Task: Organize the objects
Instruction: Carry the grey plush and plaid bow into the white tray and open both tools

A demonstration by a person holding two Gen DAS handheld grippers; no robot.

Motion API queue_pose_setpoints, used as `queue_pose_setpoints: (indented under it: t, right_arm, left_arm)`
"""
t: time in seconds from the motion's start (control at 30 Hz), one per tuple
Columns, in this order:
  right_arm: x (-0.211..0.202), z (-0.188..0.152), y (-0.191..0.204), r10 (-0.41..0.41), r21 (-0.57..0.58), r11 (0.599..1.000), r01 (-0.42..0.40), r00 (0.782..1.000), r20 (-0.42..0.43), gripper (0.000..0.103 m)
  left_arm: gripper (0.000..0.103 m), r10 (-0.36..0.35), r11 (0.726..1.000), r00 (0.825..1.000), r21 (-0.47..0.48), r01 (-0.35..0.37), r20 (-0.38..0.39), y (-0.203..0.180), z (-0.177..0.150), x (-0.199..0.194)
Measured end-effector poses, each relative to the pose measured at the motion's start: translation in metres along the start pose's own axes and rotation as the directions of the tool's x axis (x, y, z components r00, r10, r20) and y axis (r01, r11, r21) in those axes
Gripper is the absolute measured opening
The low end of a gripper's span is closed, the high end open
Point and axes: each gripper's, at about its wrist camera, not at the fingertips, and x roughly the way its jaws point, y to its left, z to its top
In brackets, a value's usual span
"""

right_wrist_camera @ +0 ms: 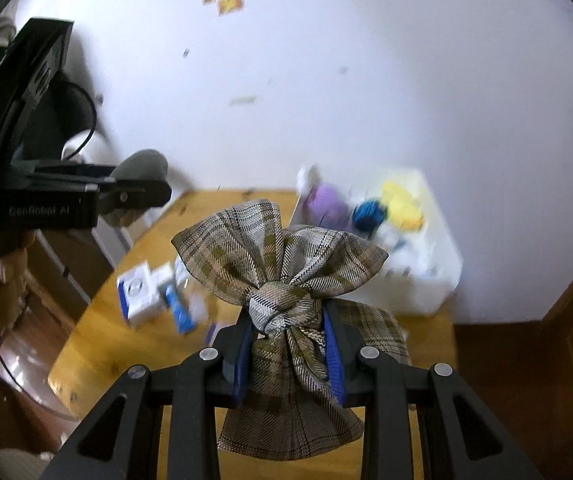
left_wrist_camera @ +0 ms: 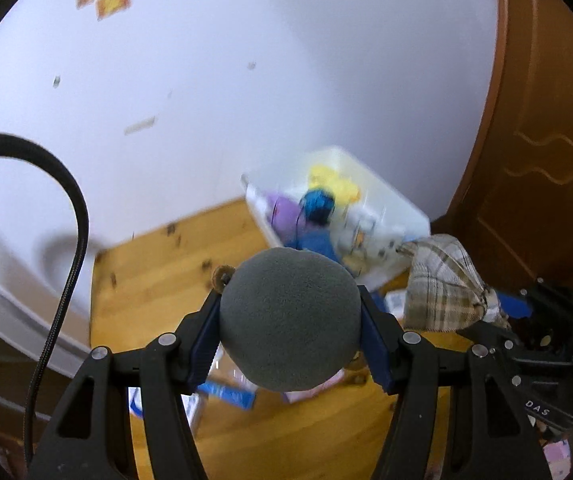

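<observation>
Ball [left_wrist_camera: 288, 320]: grey foam, pinched across its middle by your left gripper [left_wrist_camera: 290, 322] above the table [left_wrist_camera: 154, 280]. Soft and light, so squeeze gently. Right gripper [right_wrist_camera: 288, 354] clamps the plaid pouch [right_wrist_camera: 282, 280] just under its knot; limp cloth, likely to sag. Bin [right_wrist_camera: 426, 280] lies ahead.

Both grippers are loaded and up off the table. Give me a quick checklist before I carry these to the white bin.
1. Left gripper closed on the grey foam ball: ok.
2. Right gripper closed on the plaid cloth bundle, at its knot: ok.
3. Bundle hanging free of the wooden table: ok.
4. White bin in sight: ok.
5. Free room in the bin, already holding purple, blue and yellow items: cannot tell, blurred.
6. Small boxes out of the way: cannot tell.
</observation>
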Motion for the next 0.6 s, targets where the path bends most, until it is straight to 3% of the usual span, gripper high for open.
queue_pose_setpoints:
  t: [0.4, 0.6]
  right_arm:
    - [-0.02, 0.09, -0.032, -0.087, 0.055, 0.995, 0.08, 0.986, 0.144, 0.032]
    - [-0.014, 0.128, -0.046, -0.115, 0.078, 0.992, 0.103, 0.979, 0.17, 0.032]
  left_arm:
    - [0.066, 0.033, 0.995, 0.991, 0.088, -0.045, 0.132, -0.023, 0.083, -0.006]
    - [0.066, 0.057, 0.997, 0.989, 0.05, -0.064, 0.135, -0.018, 0.118, 0.012]
